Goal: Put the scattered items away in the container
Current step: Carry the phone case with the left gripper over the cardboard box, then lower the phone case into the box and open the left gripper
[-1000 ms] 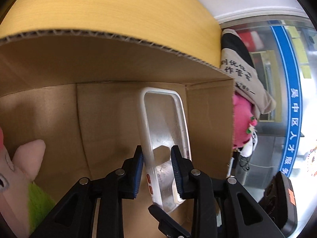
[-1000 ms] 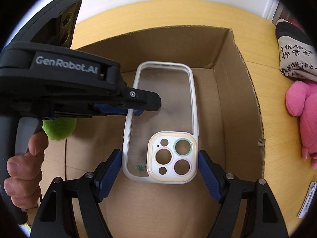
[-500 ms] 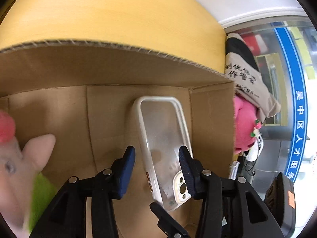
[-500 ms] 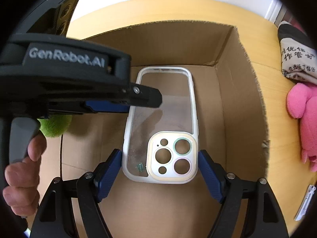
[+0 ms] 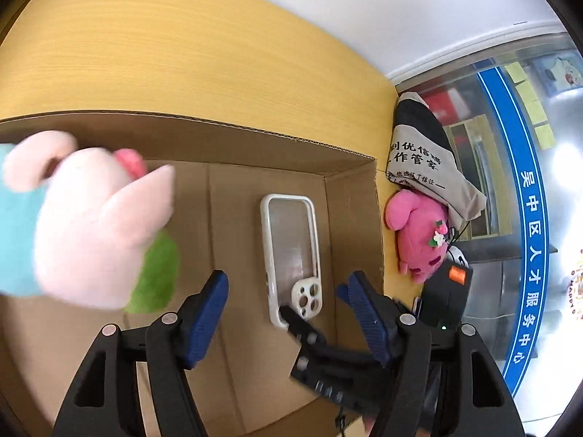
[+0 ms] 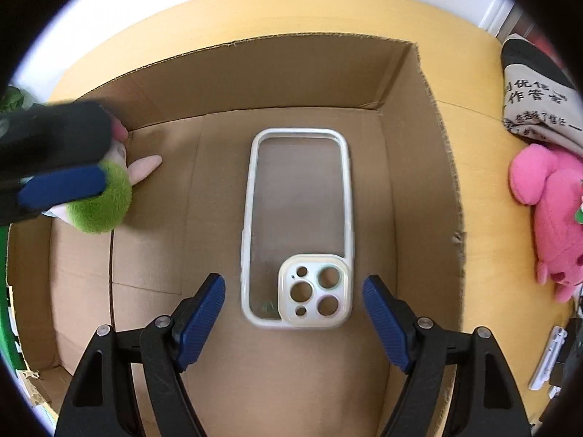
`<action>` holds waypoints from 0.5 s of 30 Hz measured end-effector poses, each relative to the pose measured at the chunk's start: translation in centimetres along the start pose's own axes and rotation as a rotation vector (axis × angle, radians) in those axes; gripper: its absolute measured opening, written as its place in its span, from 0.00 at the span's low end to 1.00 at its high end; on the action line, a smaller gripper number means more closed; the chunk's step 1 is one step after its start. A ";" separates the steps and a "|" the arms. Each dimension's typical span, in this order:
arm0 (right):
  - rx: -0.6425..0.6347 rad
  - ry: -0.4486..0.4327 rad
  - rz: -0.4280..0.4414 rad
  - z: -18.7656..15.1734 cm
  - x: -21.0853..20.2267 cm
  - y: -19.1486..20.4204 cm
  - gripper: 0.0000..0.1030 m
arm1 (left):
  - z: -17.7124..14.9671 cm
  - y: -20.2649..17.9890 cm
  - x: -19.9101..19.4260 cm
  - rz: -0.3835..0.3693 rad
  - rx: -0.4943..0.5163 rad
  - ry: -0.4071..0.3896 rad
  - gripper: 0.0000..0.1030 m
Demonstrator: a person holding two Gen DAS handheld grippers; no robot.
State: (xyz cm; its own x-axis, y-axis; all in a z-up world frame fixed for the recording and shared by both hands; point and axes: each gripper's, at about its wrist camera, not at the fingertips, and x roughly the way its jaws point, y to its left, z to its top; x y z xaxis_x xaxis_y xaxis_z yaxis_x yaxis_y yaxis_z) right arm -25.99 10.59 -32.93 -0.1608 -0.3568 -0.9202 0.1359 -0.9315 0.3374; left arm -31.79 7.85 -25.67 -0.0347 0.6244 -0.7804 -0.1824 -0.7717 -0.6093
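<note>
A clear phone case [image 6: 297, 218] with a cream rim lies flat on the floor of the cardboard box [image 6: 291, 73]. My right gripper [image 6: 293, 291] hangs open above its camera end, pads apart from it. My left gripper [image 5: 288, 291] is higher up over the box [image 5: 255, 145]; its jaws are opening with nothing gripped, and the case [image 5: 291, 247] shows far below between them. Only one blue pad [image 6: 62, 185] of it shows at the left of the right wrist view. A pale pink and green plush toy [image 5: 91, 225] lies in the box's left part.
Outside the box on the wooden table [image 5: 182, 54] lie a pink plush toy [image 6: 554, 211] and a printed cloth bag [image 6: 535, 105], both to the right. A small white object [image 6: 546, 357] rests near the right edge. The box walls stand tall all round.
The left gripper let go of the phone case, opened wider and drew up and back. The case now lies flat on the box floor. The right gripper stayed put.
</note>
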 end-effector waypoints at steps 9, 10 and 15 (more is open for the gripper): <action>-0.062 -0.105 0.026 -0.7 -4.2 0.6 0.77 | -2.6 0.6 -5.0 0.017 0.005 -0.086 0.70; -0.075 -0.120 0.021 -1.3 -5.4 0.9 0.77 | -3.4 0.2 -5.8 0.036 0.025 -0.101 0.73; -0.123 -0.147 -0.006 -4.0 -11.1 2.9 0.77 | -8.5 -2.8 -10.9 0.146 0.140 -0.192 0.82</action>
State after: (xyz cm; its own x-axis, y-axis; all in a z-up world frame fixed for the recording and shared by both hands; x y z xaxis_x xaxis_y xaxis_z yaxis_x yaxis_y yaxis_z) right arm -19.88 12.11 -22.53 -0.3020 -0.3663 -0.8801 0.2512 -0.9212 0.2972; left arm -22.60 2.19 -16.63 -0.2539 0.5300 -0.8091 -0.2958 -0.8390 -0.4568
